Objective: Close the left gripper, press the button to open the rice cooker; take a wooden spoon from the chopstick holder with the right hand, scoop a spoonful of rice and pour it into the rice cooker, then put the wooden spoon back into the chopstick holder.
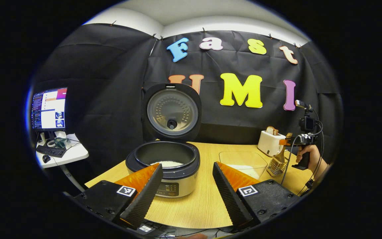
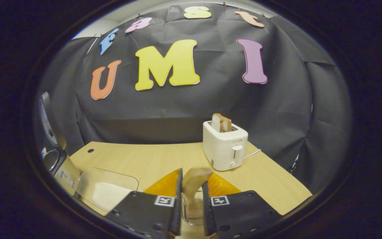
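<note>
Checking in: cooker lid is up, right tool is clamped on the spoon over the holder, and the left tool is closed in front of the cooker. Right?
One thing is off: the left tool is open, its fingers spread wide apart in the left gripper view. The rest holds: the cooker lid is up, and the right tool is clamped on the spoon over the holder.

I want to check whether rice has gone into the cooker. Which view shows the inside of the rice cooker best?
The left gripper view: the rice cooker stands open, facing the camera, with pale rice at the bottom of its pot. The right gripper view catches just its side and raised lid at the left edge, not the inside.
</note>
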Available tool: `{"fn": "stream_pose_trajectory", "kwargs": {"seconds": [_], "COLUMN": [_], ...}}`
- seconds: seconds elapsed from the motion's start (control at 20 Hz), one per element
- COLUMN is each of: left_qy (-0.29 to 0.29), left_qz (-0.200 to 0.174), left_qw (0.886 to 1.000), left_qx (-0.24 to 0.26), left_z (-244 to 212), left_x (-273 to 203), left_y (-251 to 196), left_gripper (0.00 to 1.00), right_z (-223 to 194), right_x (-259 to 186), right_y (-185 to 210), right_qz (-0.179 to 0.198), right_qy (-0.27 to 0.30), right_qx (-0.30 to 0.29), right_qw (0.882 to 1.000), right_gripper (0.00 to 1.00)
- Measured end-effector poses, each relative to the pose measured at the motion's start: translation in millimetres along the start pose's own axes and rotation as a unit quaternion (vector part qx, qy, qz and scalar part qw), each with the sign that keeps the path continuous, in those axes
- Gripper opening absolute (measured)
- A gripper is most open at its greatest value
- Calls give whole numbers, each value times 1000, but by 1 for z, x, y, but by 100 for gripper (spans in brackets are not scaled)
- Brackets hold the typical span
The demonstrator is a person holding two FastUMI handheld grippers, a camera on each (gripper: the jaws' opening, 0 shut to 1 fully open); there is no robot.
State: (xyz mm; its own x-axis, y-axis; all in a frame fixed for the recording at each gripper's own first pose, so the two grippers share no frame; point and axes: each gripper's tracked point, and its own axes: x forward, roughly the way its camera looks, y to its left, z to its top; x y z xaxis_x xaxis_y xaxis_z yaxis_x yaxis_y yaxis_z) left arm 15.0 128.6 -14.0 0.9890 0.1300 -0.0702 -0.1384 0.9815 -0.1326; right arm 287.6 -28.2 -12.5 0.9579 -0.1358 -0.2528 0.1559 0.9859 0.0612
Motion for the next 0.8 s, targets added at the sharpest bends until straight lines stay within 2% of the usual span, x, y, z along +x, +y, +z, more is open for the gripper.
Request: {"fn": "stream_pose_trajectory", "kwargs": {"seconds": [0.05, 0.15, 0.2, 0.3, 0.4, 0.5, 0.8], "left_qy": [1, 0, -2, -7, -17, -18, -36], "left_qz": [2, 9, 14, 24, 29, 30, 27], "left_qw": [1000, 1000, 1000, 1000, 999, 999, 998], "left_qx": [0, 1, 3, 4, 10, 17, 37], "left_z": [-1, 1, 2, 6, 13, 18, 68], "left_x": [0, 1, 0, -2, -5, -5, 4], "left_y": [0, 1, 3, 5, 7, 7, 9], "left_gripper": [96, 96, 96, 96, 96, 96, 96], "right_z": [10, 22, 28, 35, 38, 37, 14], "right_x": [-7, -14, -19, -29, -42, -58, -110], "right_y": [-3, -9, -10, -10, -13, -17, -27], "right_qz": [-9, -18, -18, -11, -8, -7, 17], "right_qy": [-14, -37, -48, -62, -72, -81, -90], "right_qx": [-4, -6, -6, -7, -8, -11, -19], "right_qw": [1000, 999, 999, 998, 997, 997, 996], "right_gripper": [33, 41, 56, 77, 91, 96, 96]}}
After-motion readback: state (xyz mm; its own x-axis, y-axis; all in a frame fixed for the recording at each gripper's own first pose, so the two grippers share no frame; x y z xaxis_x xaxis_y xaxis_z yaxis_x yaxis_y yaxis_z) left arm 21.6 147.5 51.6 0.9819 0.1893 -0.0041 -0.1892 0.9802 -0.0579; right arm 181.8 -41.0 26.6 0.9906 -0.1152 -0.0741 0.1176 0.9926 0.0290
